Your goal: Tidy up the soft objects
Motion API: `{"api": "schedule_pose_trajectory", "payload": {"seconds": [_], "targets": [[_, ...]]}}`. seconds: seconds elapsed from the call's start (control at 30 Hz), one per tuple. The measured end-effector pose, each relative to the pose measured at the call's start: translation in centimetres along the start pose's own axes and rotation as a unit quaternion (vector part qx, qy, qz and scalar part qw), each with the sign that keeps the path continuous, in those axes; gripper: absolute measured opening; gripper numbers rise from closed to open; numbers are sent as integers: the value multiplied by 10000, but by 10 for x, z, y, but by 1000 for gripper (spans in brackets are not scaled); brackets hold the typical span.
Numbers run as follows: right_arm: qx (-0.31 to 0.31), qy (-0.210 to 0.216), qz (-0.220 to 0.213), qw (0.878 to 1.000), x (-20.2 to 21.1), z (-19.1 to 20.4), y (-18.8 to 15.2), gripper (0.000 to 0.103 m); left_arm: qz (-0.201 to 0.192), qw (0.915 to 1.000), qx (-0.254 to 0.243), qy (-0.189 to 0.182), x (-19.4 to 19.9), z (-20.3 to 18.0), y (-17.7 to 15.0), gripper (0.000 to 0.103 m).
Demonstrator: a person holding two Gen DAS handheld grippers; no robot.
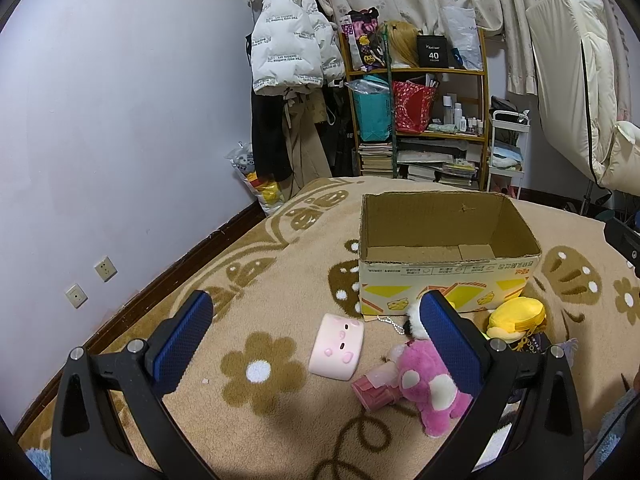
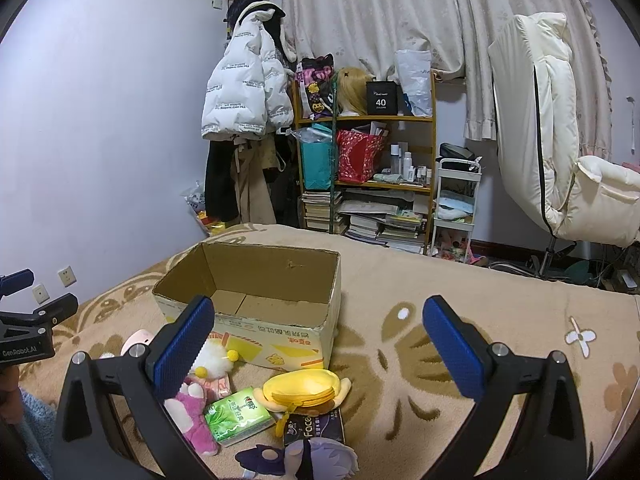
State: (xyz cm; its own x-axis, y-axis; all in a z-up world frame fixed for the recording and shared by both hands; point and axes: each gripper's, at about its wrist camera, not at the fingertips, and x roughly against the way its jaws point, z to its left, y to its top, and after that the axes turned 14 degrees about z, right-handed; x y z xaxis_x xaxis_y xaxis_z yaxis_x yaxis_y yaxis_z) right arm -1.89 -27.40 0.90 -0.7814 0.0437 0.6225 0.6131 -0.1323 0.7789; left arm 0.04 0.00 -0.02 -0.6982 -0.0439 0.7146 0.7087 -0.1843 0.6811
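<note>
On the bed (image 1: 280,420) there is one open cardboard box (image 1: 448,256). In front of it lie one pale pink block-shaped plush (image 1: 337,346), one magenta plush bear (image 1: 428,384), one white fluffy toy with yellow pompoms (image 2: 214,358), one yellow pouch-like plush (image 2: 304,390), one green tissue pack (image 2: 238,414), one dark tissue pack (image 2: 316,426) and one purple-haired plush (image 2: 316,456). Two hand-held grippers show: the left hand-held gripper (image 1: 316,336) and the right hand-held gripper (image 2: 318,344).

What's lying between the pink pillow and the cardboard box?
In the left wrist view, mostly bare blanket separates the pink pillow from the box; only a small bead chain lies off to the side by the box's foot.
</note>
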Motion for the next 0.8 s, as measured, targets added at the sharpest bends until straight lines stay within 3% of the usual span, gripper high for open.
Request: {"api": "schedule_pose_trajectory", "payload": {"seconds": [0.8], "targets": [[4,4,10,10000,-1,0,2,103,-9,10000,-6,9,0,0,0,102]]}}
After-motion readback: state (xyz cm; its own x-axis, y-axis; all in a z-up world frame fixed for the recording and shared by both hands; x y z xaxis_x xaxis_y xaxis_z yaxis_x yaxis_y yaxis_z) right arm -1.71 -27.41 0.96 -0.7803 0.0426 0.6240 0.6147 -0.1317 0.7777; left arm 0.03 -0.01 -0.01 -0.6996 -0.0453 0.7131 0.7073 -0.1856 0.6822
